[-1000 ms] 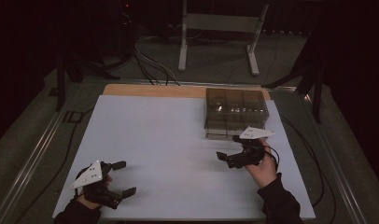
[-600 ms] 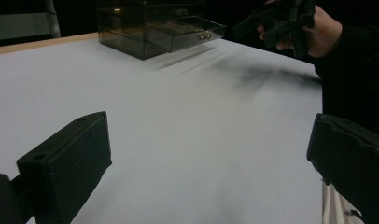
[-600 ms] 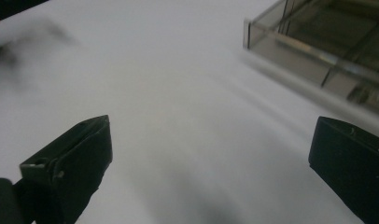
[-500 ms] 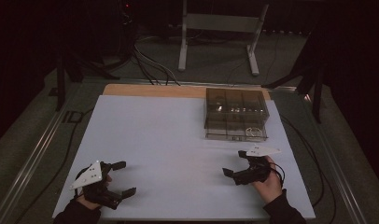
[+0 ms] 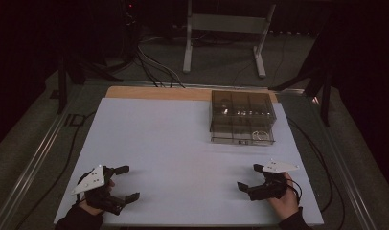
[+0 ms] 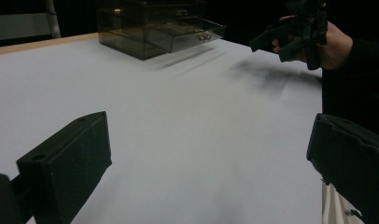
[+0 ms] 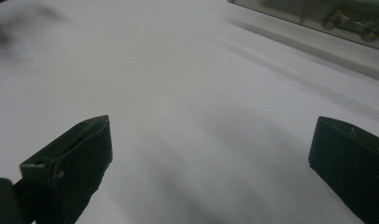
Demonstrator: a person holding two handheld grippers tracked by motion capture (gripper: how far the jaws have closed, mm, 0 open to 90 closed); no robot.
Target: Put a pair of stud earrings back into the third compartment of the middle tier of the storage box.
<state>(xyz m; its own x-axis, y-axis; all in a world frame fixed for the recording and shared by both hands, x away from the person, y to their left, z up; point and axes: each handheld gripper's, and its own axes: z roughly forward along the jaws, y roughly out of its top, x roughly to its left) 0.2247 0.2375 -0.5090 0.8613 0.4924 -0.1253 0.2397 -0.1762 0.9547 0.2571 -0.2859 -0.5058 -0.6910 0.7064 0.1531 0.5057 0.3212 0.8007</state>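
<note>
A smoky clear drawer box stands at the far right of the white table top; its bottom drawer is pulled out a little, with small metal pieces inside. My left gripper rests open at the near left corner with nothing between its fingers. My right gripper is open near the front right, well short of the box and holding nothing. In the left gripper view, its own jaws stand wide apart over bare table, with the box and the other gripper farther off. The right gripper view has its jaws spread, the box at top right.
A wooden strip runs along the table's far edge. Behind it stands a metal frame, with cables on the floor. Metal rails flank the table on both sides.
My right gripper has drawn back from just in front of the box toward the front edge and stays open. The left gripper has not moved.
</note>
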